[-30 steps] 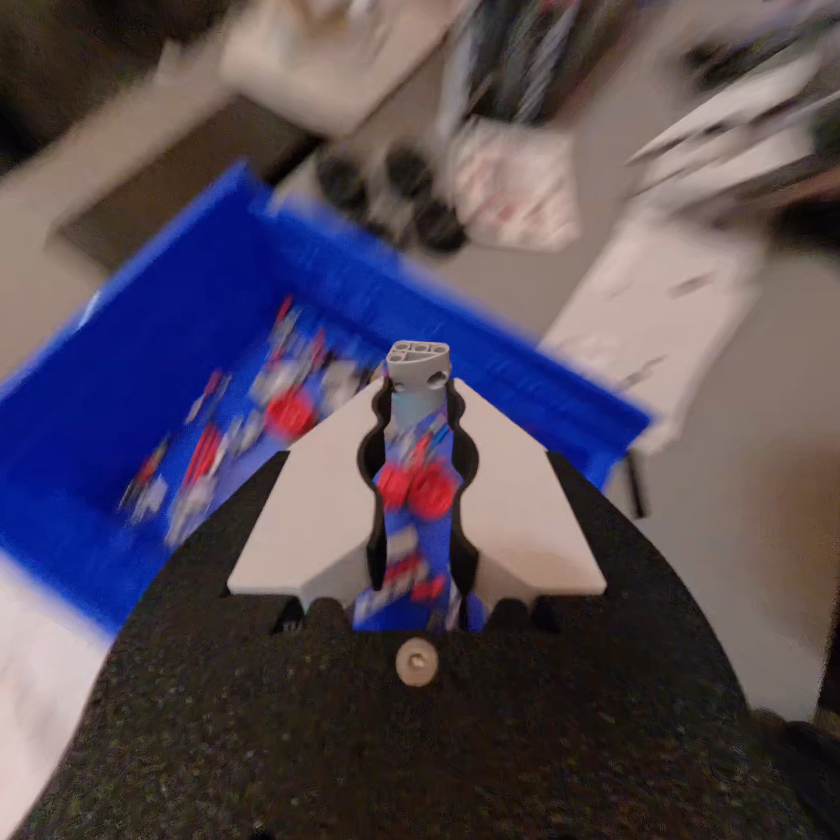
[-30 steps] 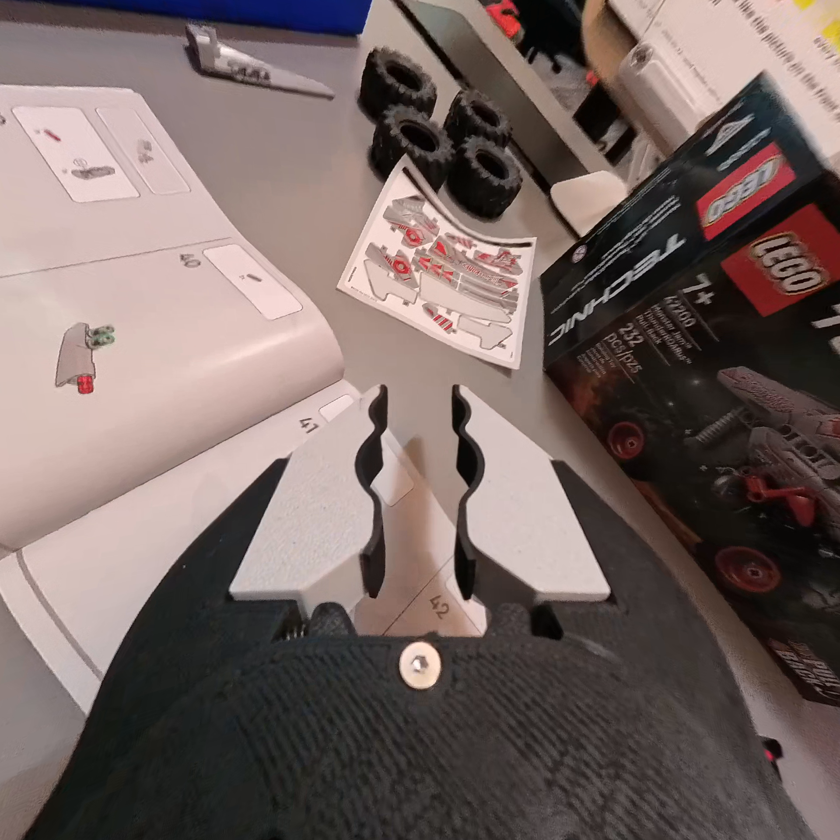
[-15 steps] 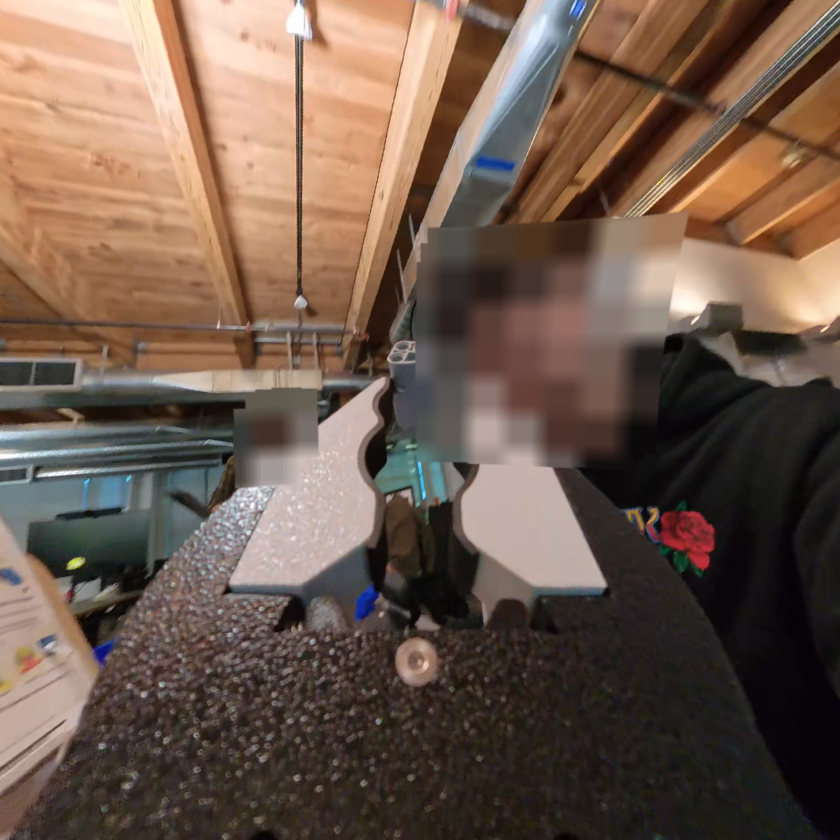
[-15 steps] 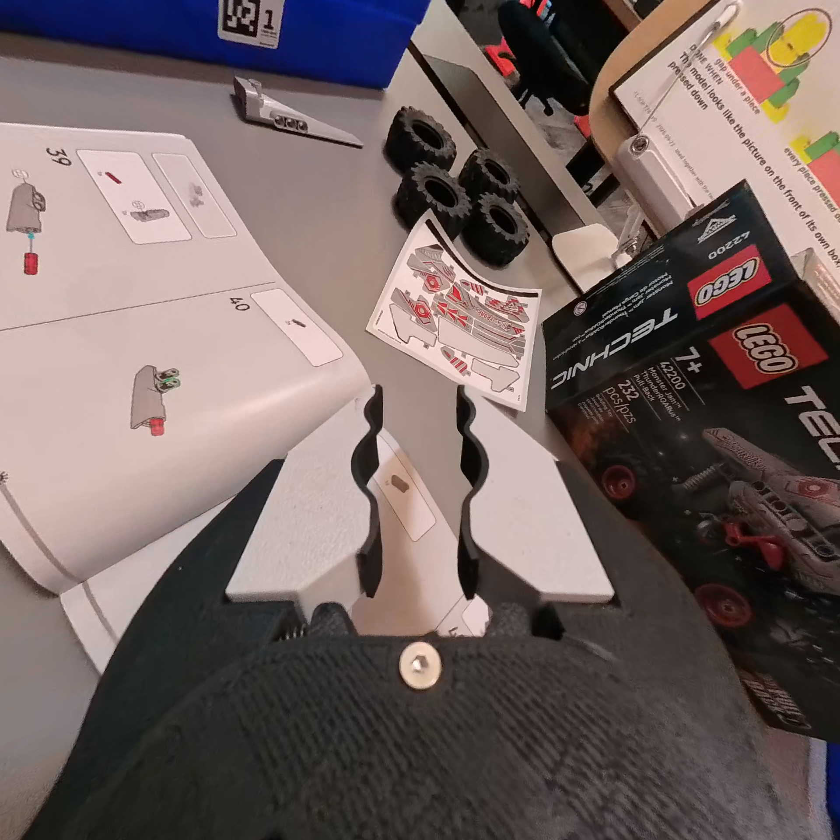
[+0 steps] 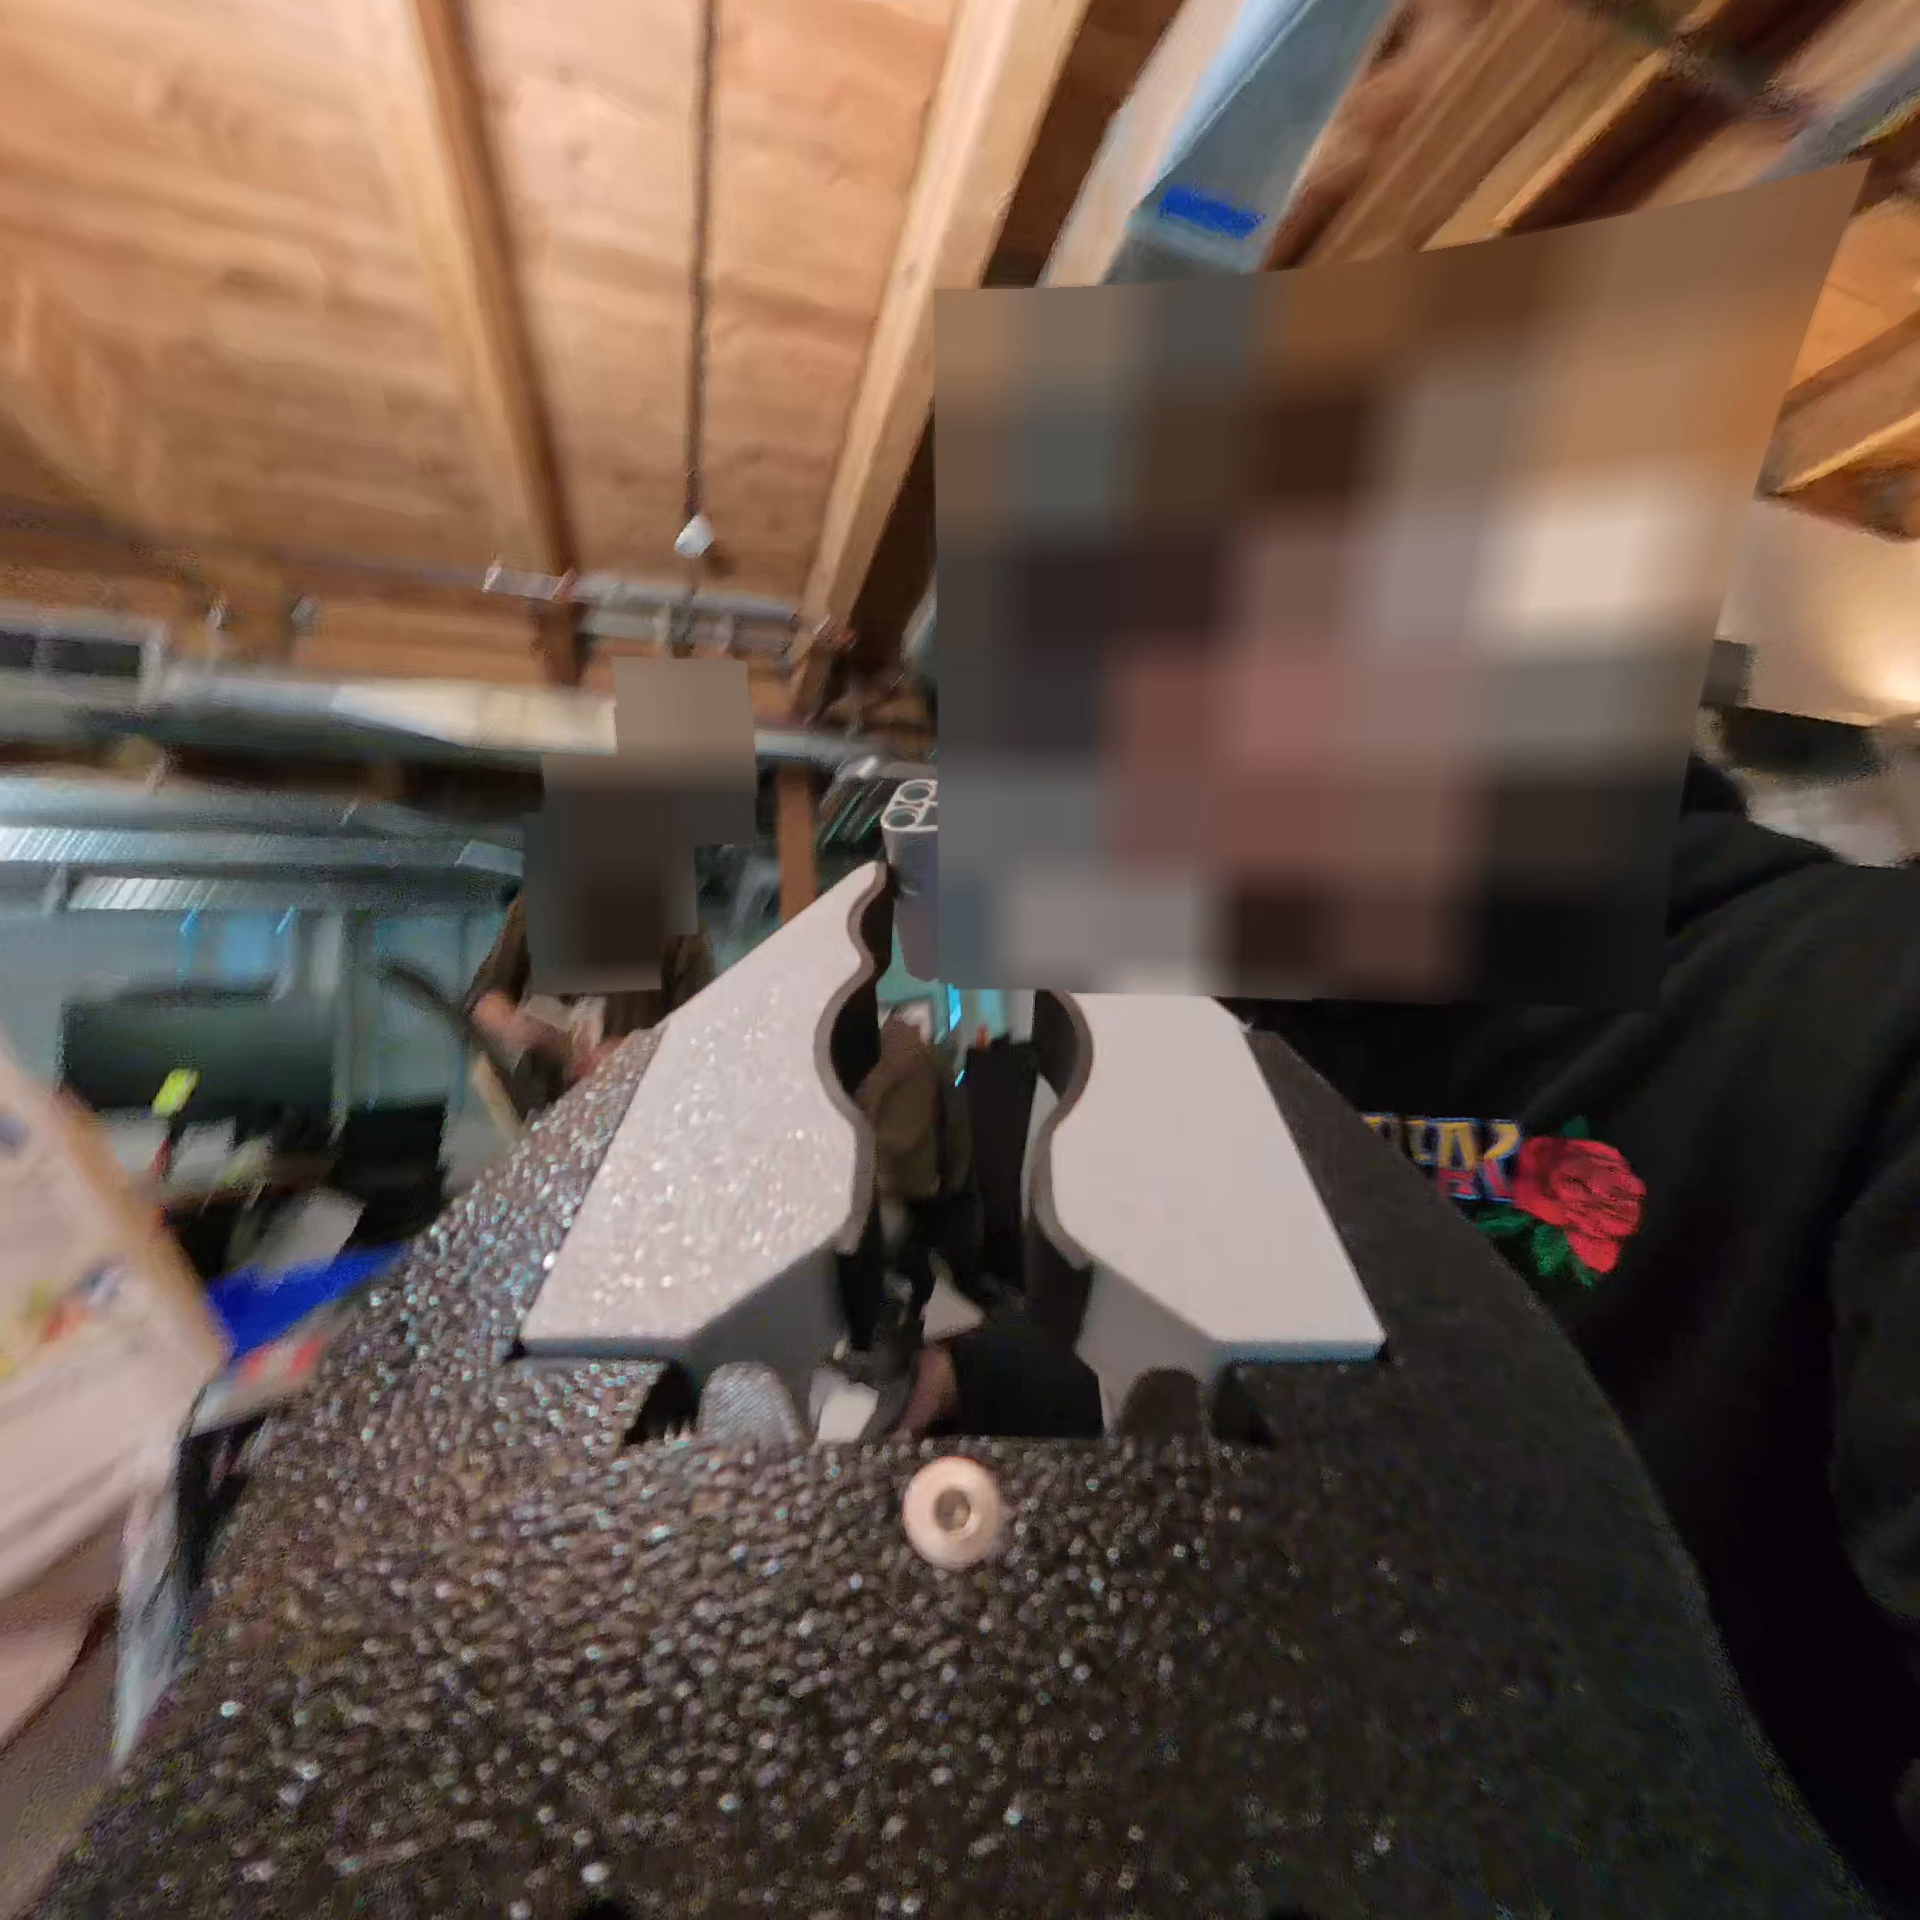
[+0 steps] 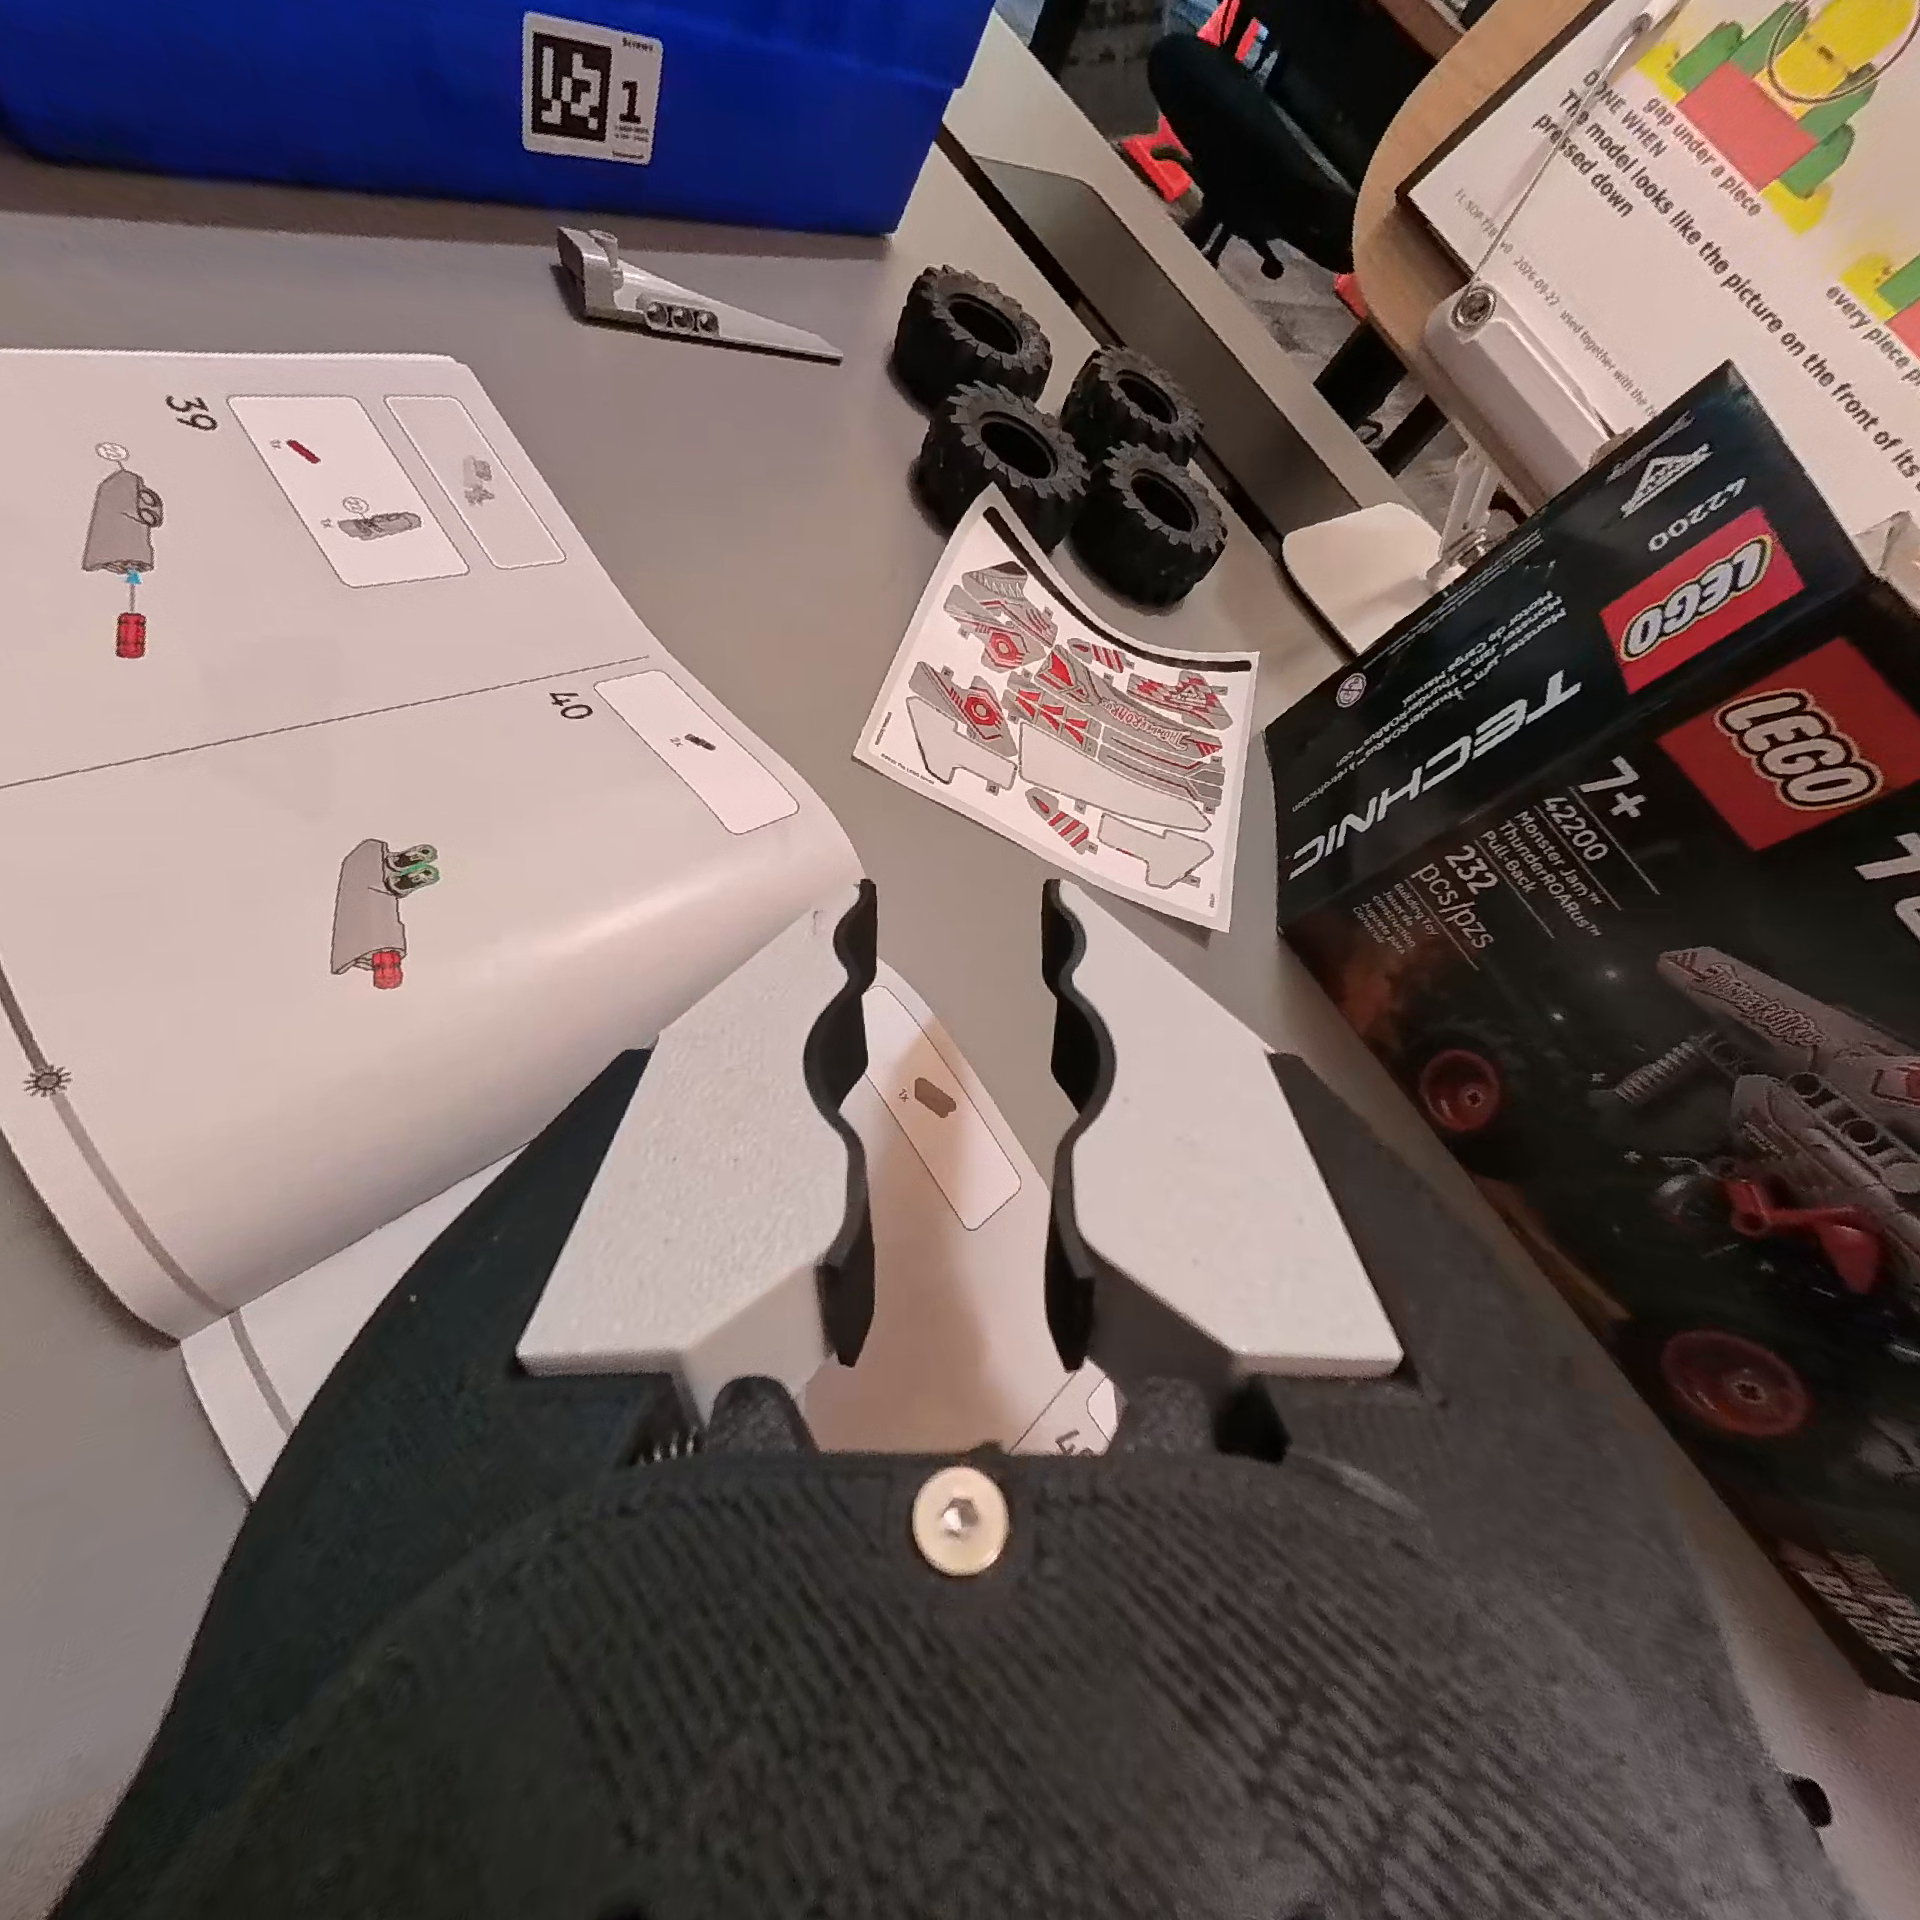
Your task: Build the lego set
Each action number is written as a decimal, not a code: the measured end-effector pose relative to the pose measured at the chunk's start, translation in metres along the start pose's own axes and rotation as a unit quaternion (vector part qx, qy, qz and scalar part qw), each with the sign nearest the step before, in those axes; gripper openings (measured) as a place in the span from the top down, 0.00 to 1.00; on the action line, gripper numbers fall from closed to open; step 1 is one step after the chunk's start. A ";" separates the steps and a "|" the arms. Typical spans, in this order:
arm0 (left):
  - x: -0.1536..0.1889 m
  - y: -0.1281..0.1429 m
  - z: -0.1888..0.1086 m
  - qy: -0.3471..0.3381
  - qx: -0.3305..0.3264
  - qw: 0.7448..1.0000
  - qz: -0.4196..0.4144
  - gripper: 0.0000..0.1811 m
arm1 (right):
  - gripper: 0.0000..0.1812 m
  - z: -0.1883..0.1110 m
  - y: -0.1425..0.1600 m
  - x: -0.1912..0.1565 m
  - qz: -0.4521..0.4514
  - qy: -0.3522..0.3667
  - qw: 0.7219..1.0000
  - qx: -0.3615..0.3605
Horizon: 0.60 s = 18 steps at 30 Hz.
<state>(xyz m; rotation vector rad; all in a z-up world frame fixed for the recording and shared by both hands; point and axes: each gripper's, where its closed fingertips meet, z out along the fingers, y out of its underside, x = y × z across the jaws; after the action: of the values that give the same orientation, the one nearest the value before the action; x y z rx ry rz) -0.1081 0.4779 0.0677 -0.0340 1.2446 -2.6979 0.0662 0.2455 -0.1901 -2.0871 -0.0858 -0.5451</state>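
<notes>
My right gripper [image 6: 951, 904]: pale grey fingers, black pads, black textured body. Beyond it, white instruction booklet [image 6: 343, 769] with grey-and-red diagrams. Right of booklet: white sticker sheet [image 6: 1070, 727], grey-red decals; four black tyres [image 6: 1060, 457]; black box [image 6: 1621, 935], red logo panels. Behind booklet: grey wedge piece [image 6: 675, 301], blue bin [image 6: 416, 94].

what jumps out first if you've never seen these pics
Four chunky black rubber tyres cluster on the grey table, beyond a red-and-grey sticker sheet. The left gripper points up at wooden ceiling beams, pinching a small grey lego piece.
</notes>
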 end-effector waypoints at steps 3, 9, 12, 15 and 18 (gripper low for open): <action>-0.050 0.043 -0.022 -0.199 -0.192 0.960 -0.048 0.88 | 0.83 -0.001 0.001 0.000 -0.005 0.003 1.000 -0.001; -0.053 0.098 -0.161 -0.463 -0.582 0.666 -0.055 0.88 | 0.84 0.000 0.008 0.003 -0.004 0.010 1.000 -0.008; -0.039 0.105 -0.195 -0.512 -0.641 0.562 -0.107 0.88 | 0.84 0.000 0.008 0.004 -0.001 0.012 1.000 -0.006; -0.017 0.118 -0.222 -0.512 -0.722 0.442 -0.145 0.88 | 0.84 0.001 0.012 0.004 -0.009 0.016 1.000 -0.013; -0.007 0.135 -0.232 -0.491 -0.763 0.382 -0.176 0.88 | 0.84 0.003 0.015 0.004 -0.007 0.013 1.000 -0.019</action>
<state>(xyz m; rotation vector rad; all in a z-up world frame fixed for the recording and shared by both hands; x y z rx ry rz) -0.1032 0.5674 -0.1849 -1.7668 2.4241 -0.1088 0.0751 0.2386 -0.2016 -2.1167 -0.0762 -0.5865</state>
